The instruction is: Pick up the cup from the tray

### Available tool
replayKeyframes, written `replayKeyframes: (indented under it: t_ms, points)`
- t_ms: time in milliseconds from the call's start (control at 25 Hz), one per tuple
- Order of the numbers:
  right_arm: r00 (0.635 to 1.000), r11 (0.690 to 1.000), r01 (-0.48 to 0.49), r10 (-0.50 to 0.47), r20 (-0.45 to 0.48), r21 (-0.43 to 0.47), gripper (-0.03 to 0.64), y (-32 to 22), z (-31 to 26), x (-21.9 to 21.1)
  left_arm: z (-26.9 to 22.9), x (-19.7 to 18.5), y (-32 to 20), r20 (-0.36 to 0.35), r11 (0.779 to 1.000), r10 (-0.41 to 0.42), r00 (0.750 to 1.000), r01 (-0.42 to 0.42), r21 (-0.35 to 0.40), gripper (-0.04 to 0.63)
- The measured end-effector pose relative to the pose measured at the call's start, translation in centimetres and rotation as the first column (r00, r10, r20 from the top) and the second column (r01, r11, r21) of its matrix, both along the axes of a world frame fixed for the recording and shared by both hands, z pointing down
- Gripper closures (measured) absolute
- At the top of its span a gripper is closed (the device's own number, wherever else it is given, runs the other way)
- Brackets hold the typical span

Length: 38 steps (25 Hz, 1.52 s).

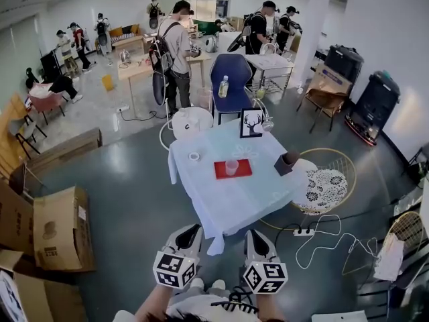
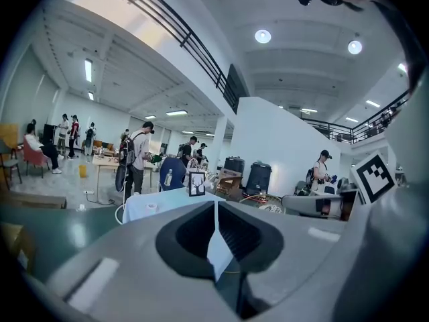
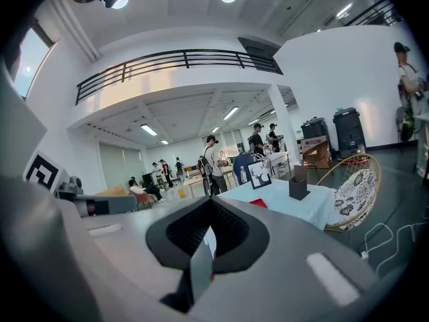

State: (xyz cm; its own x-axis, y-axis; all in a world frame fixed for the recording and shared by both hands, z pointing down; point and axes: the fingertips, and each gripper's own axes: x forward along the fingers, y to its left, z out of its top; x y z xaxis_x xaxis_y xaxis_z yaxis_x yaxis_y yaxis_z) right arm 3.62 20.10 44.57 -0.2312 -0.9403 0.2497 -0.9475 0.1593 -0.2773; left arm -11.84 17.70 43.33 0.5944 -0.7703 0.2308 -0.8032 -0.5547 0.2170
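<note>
Presently, the left tool and right tool hang side by side short of the worktop. Each has its jaws pressed together on nothing, probably because no approach is yet begun. The cup stands upright on the red tray, well ahead of both tools, roughly between their lines.

Bright overhead ceiling lamps; heavy fisheye distortion, dark corners, blurry near foreground.
</note>
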Motion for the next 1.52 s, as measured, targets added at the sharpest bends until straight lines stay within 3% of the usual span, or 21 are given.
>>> replayKeyframes:
  t_ms: [280,720,1520]
  points:
    - [0.999,1.0,-0.016,0.016,0.035,0.01,0.588,-1.4,-0.1,1.5,-0.3,0.6,-1.3,-0.019,1.0,-0.026,0.999,0.026,-0.004,0.595]
    - [0.99,0.991,0.13,-0.131,0.047,0.023,0.345,-4.6,0.2,1.2,-0.1,1.2,-3.5,-0.013,0.995,-0.095,0.995,0.095,-0.004,0.595]
    - [0.989,0.99,0.137,-0.139,0.059,0.03,0.287,-14.0,1.6,1.5,2.4,1.9,-13.4,-0.022,0.996,-0.065,0.998,0.063,-0.06,0.595]
